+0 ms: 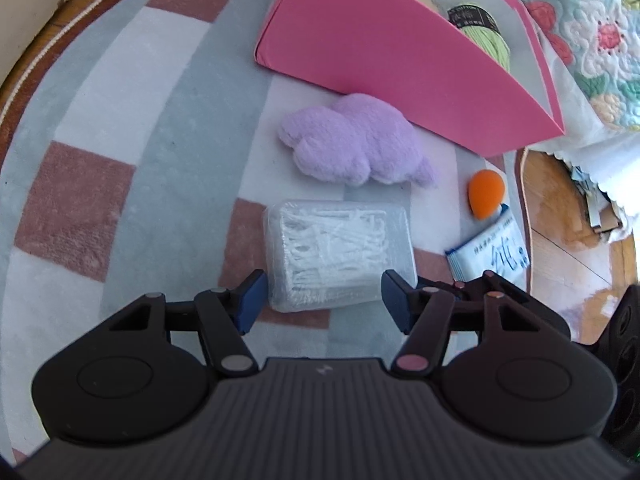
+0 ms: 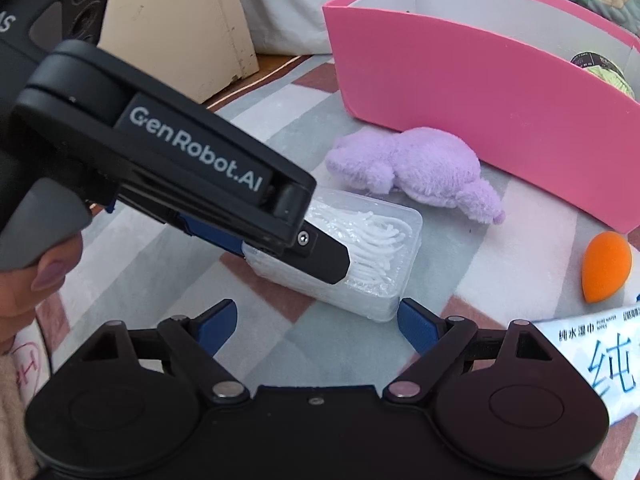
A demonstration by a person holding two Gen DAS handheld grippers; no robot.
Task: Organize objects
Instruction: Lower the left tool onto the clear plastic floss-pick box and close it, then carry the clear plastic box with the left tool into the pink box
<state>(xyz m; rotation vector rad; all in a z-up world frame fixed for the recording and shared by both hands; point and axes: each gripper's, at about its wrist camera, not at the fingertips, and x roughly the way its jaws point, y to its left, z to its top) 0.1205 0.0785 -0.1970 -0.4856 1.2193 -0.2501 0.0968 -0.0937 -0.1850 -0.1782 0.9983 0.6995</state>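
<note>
From the left wrist: looks down along the left tongs (image 1: 322, 300) onto a checked rug (image 1: 160, 160). Straddles the near end of a clear box of floss picks (image 1: 340, 248) lying flat on that rug, one blue pad close against each near corner; cannot tell whether the pads actually press on the plastic or merely stand beside it. Beyond the box, finds a purple plush toy (image 1: 356, 144), close to but apart from it, and behind that a pink bin (image 1: 380, 52) holding a skein of green yarn (image 1: 486, 32). To the right, shows an orange makeup sponge (image 1: 486, 194) just beside a white-and-blue wipes pack (image 1: 492, 252) near the rug's edge. From the right wrist: hovers over the rug with the right tongs (image 2: 316, 320) spread wide and released, nothing between the pads, the floss box's near corner just ahead of the right pad. Catches the left tongs reaching in from the upper left, one black finger laid along the box's side, with a person's hand (image 2: 24, 288) at the handle. Places the wipes pack at the lower right, partly behind the right tongs' linkage.
</note>
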